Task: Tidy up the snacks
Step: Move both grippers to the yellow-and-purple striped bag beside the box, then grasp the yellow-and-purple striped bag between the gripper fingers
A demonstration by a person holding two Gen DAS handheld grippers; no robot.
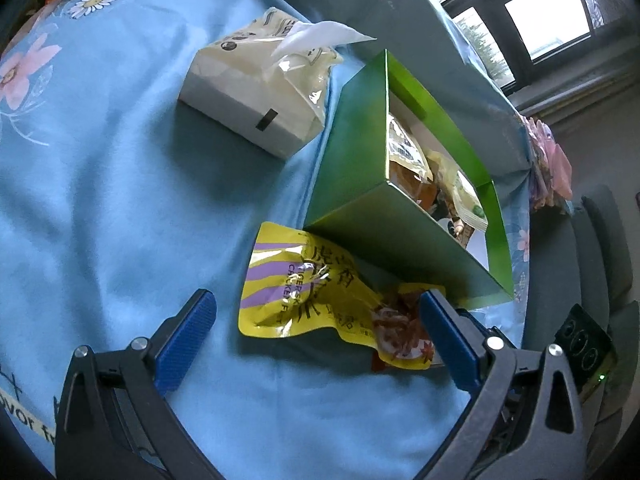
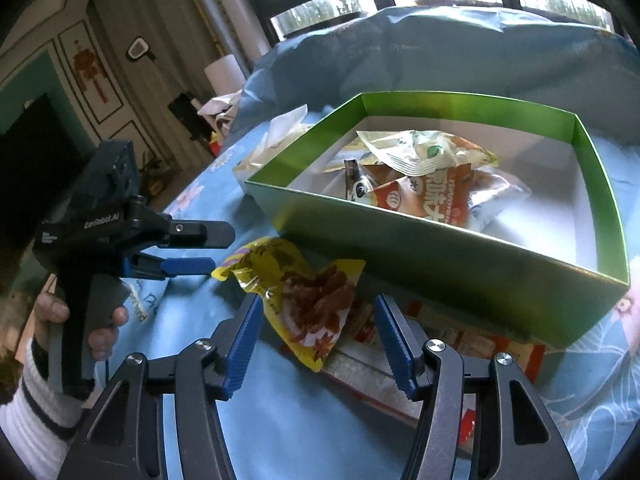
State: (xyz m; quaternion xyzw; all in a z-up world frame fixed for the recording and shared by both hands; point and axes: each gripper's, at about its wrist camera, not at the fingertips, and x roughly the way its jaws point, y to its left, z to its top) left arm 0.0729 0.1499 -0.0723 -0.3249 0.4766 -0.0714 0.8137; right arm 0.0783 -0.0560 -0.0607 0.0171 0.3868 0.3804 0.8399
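Right wrist view: right hand-held gripper (image 2: 316,340) open, yellow snack pouch (image 2: 304,296) lying between its fingers, green box (image 2: 440,248) just beyond; left hand-held gripper (image 2: 212,250) open beside the pouch.

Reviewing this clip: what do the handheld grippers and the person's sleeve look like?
Both the left gripper and the right gripper have black angular linkage arms with silver pivot bolts and ribbed blue pads. The left gripper's black body reads "GenRobot.AI" in white, above a grey pistol handle. The sleeve is white ribbed knit with a dark stripe.
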